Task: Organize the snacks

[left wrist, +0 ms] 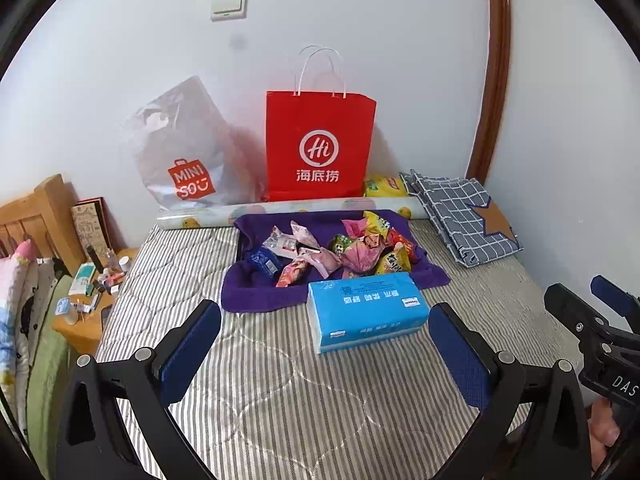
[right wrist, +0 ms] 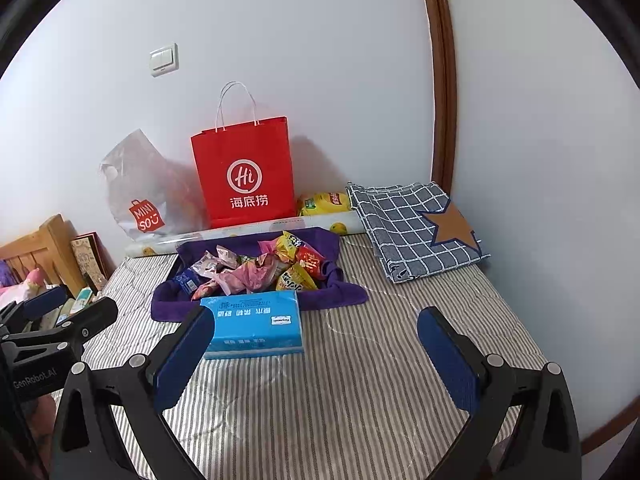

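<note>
A heap of small snack packets [left wrist: 340, 250] [right wrist: 260, 266] lies on a purple towel [left wrist: 256, 292] [right wrist: 344, 294] on the striped mattress. A blue tissue pack [left wrist: 366, 312] [right wrist: 256, 326] lies just in front of the towel. A red paper bag [left wrist: 320, 148] [right wrist: 244, 172] stands against the wall behind the snacks. My left gripper [left wrist: 324, 350] is open and empty, short of the tissue pack. My right gripper [right wrist: 316, 354] is open and empty, to the right of the tissue pack; it also shows in the left wrist view [left wrist: 592, 308].
A translucent Miniso bag [left wrist: 184, 152] [right wrist: 140, 196] leans on the wall at left. A rolled sheet [left wrist: 288, 210] lies behind the towel. A yellow packet [right wrist: 324, 203] sits by the red bag. A folded checked cloth [left wrist: 464, 216] [right wrist: 416, 228] lies at right. A cluttered bedside table [left wrist: 84, 300] stands left.
</note>
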A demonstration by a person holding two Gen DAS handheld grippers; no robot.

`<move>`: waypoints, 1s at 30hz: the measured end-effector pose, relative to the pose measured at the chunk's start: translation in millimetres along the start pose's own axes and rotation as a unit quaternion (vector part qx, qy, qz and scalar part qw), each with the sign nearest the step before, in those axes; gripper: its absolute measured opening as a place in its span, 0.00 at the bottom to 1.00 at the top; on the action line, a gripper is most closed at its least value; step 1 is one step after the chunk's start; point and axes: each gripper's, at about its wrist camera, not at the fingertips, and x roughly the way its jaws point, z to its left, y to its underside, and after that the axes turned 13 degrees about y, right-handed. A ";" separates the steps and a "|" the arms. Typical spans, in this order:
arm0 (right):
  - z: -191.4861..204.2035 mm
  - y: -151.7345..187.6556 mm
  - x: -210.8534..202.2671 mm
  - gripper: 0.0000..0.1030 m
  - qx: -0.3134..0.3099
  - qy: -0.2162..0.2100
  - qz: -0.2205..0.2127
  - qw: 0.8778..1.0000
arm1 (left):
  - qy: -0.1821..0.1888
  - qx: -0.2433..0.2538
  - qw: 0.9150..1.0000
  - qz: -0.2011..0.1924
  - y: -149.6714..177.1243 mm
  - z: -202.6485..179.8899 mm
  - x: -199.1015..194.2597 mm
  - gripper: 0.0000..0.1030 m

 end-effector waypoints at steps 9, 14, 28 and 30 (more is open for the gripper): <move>0.8 3.0 -8.0 1.00 -0.002 -0.003 -0.008 1.000 | -0.001 -0.001 1.000 -0.006 0.3 -0.2 -7.8 0.99; 2.3 2.8 -12.6 1.00 -0.002 -0.005 -0.013 1.000 | 0.000 0.001 1.000 -0.008 0.2 -3.2 -10.4 0.99; 7.8 2.7 -19.2 1.00 -0.009 -0.006 -0.021 1.000 | -0.001 -0.001 1.000 -0.009 2.2 -5.1 -14.7 0.99; 7.7 2.8 -19.9 1.00 -0.007 -0.006 -0.020 1.000 | -0.003 0.000 1.000 -0.008 2.5 -5.0 -14.7 0.99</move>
